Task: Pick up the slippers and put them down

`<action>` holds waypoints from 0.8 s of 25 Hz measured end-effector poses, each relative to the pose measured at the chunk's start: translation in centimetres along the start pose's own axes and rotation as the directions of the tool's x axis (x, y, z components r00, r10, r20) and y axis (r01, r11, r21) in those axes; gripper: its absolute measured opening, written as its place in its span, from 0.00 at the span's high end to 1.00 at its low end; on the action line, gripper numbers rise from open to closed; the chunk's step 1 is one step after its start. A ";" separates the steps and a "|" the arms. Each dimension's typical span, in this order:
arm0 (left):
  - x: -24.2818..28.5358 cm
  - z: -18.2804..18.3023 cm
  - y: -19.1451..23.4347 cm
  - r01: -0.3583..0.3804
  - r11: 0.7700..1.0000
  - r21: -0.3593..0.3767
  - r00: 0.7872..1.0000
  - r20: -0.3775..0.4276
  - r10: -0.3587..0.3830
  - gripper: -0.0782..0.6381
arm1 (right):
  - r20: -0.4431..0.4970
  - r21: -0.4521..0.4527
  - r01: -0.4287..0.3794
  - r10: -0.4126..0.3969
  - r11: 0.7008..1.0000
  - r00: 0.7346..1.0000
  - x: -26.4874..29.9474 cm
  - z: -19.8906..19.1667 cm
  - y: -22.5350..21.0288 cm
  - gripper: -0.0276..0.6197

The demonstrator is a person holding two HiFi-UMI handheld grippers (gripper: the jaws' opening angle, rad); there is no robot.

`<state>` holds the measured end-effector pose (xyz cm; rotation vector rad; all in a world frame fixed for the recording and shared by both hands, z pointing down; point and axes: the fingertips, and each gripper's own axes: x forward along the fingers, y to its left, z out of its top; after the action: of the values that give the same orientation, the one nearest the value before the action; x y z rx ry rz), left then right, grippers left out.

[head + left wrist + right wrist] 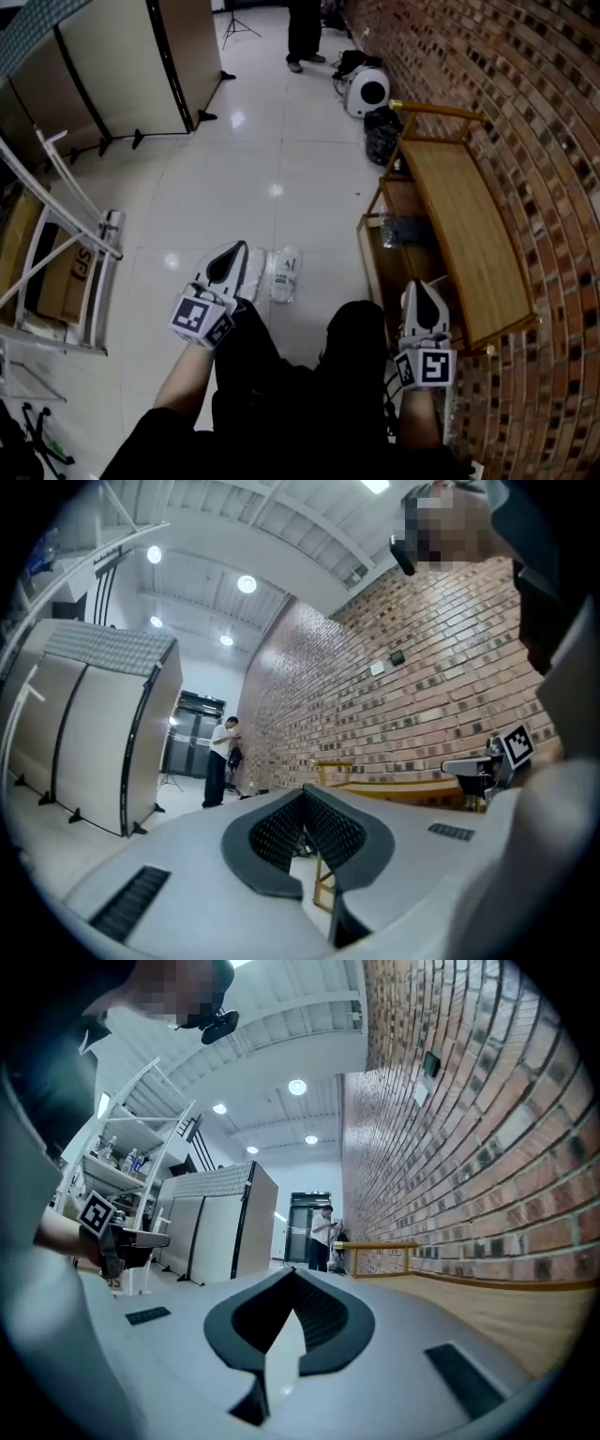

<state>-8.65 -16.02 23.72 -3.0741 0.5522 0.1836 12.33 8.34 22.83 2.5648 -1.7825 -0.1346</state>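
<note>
Down and ahead of the left gripper [228, 255]: a pair of flat white slippers [284, 274] on the pale glossy tiled floor [281, 141], just beyond the person's dark-trousered knees [281, 347].

Set side by side, close together, long axes running near to far. Left one half hidden behind the left gripper's tip in the head view. Right one fully shown, with faint grey marks on the upper, too small to read.

Much nearer the left gripper than the right gripper [421, 289], which is held well off to the right, by the near corner of the light wooden bench [469, 244] along the red brick wall [553, 187].

Absent from both gripper views, each looking roughly level across the room; so judged to lie well below both sets of jaws.

Left jaws closed tip to tip, nothing between. Right jaws likewise pressed together, holding nothing.

Probably calls for tipping the left gripper downward and opening it before any pick.
</note>
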 end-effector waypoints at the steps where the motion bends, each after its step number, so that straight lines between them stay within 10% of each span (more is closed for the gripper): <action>1: 0.7 -0.1 -0.9 0.027 1.000 -0.003 1.000 0.002 -0.027 0.89 | 0.005 0.000 0.024 -0.024 1.000 1.000 -0.9 0.2 -0.6 0.95; 20: 10.4 -1.4 -13.5 0.363 0.932 0.001 0.932 -0.021 -0.363 0.89 | 0.019 -0.007 0.229 -0.228 0.974 0.973 -7.9 0.6 -6.8 0.95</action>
<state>5.87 -6.99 23.81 -3.1031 -0.0240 0.1431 15.86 18.16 22.27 2.7622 -1.4810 -0.1681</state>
